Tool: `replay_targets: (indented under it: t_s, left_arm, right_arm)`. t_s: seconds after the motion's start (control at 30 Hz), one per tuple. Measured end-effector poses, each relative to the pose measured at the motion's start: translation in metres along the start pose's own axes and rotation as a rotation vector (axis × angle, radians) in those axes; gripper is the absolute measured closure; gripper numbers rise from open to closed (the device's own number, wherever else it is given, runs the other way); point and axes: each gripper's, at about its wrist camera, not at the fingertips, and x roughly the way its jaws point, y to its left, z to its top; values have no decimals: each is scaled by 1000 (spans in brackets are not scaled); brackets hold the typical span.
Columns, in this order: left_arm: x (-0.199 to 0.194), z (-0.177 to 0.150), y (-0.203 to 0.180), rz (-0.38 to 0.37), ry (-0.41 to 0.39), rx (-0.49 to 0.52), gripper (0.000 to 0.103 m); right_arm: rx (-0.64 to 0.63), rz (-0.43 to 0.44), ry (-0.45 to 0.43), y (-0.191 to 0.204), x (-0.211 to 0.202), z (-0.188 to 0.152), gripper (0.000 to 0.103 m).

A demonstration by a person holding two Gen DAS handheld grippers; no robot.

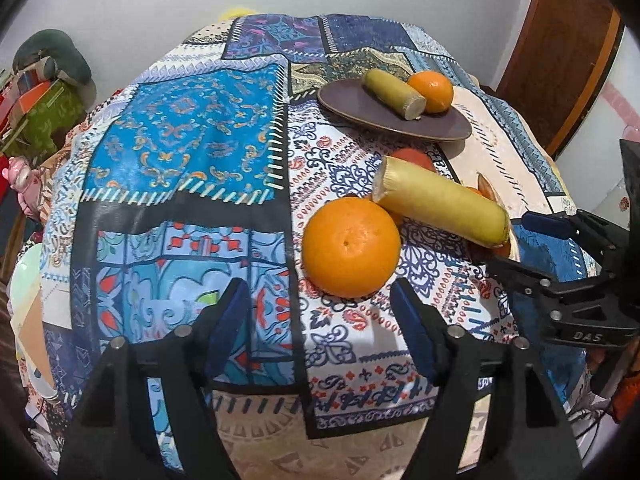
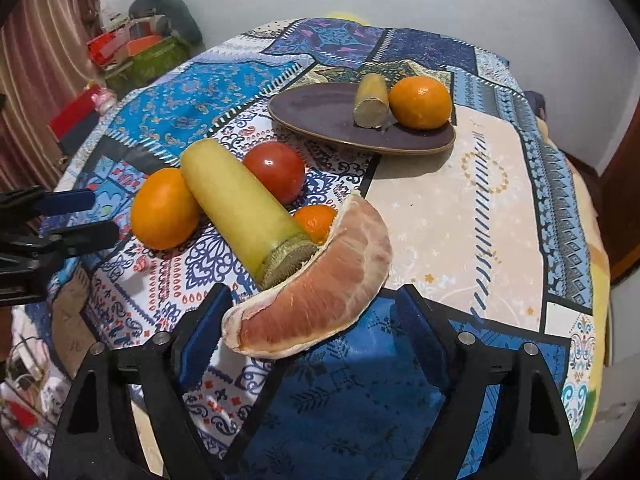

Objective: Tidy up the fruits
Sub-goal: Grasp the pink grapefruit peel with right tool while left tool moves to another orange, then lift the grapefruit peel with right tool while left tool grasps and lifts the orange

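A dark oval plate (image 1: 360,110) (image 2: 320,114) holds a short yellow-green cane piece (image 1: 394,94) (image 2: 372,100) and an orange (image 1: 432,86) (image 2: 420,102). On the cloth lie a big orange (image 1: 350,246) (image 2: 164,208), a long yellow-green cane piece (image 1: 442,204) (image 2: 244,210), a red tomato (image 2: 276,170), a small orange (image 2: 316,222) and a pink pomelo wedge (image 2: 316,292). My left gripper (image 1: 320,320) is open just short of the big orange. My right gripper (image 2: 310,340) is open, with the pomelo wedge's near end between its fingers.
A patchwork tablecloth (image 1: 180,140) (image 2: 460,200) covers the round table. Boxes and bags (image 1: 36,108) (image 2: 140,52) are piled at the far left by the wall. A brown door (image 1: 568,52) stands at the right.
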Motion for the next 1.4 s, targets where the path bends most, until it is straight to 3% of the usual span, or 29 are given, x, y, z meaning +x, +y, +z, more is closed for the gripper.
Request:
replay_targets:
  t_s: [0.17,0.33,0.43,0.57,0.93,1.03,1.13,1.4]
  left_arm:
    - [11,4,-5,-19,17,-12,29]
    - [22,6,-10,-29,32,-3,29]
    - [28,7,-14,-28,39,14,29]
    - [34,9,-17,-19,33,26,29]
    - [51,18,-9,-43,22,-29,34]
    - [53,19,-10,-50,20,-43,38]
    - [52,18,-10,-51,15,-43,38]
    - [33,10,-3,-26,-6,-41,39]
  right_arm:
    - [-23,16,7,-4,-6,-1,43]
    - [17,6,0,-21,-14,-9,48]
    - [52,-23,-3,-34,-14,-10,60]
    - [102,6,23,-50,-4,-8,61]
    - [51,18,29,-44,24,5,61]
    - [53,11,10,-46,27,8,67]
    - [70,30,5,-49,27,10,81]
    - [91,38,1,-50,17,9,81]
